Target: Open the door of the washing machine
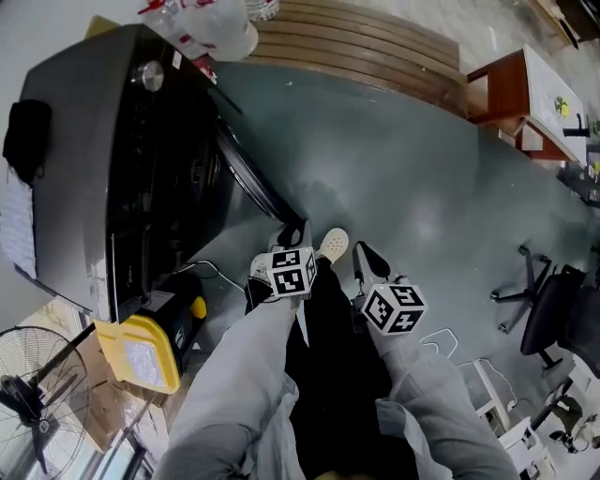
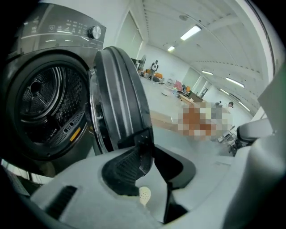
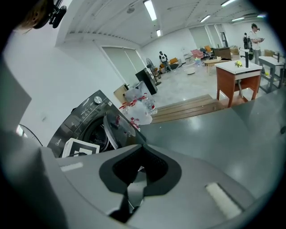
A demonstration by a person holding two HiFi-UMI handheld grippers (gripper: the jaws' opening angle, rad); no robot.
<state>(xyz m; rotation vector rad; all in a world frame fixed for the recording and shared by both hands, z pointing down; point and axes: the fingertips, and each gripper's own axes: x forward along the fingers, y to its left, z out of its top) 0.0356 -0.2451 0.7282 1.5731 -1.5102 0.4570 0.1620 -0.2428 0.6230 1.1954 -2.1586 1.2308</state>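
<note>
The dark grey washing machine [image 1: 84, 159] stands at the left, and its round door [image 1: 253, 178] is swung out over the floor. In the left gripper view the door [image 2: 118, 98] shows edge-on beside the open drum [image 2: 44, 98]. My left gripper [image 1: 298, 228] sits at the door's free edge. Its jaws [image 2: 152, 143] stand a little apart with only floor between them, and the door rim is just past the left fingertip. My right gripper [image 1: 361, 251] hovers to the right, clear of the door, its jaws [image 3: 142, 146] meeting at the tips with nothing held.
A yellow case [image 1: 141, 352] and a fan [image 1: 37, 403] sit by the machine's near side. A bag of bottles [image 1: 202, 23] lies on top. A wooden platform [image 1: 366, 47], a red-brown table [image 1: 511, 89] and an office chair [image 1: 553, 309] ring the grey floor.
</note>
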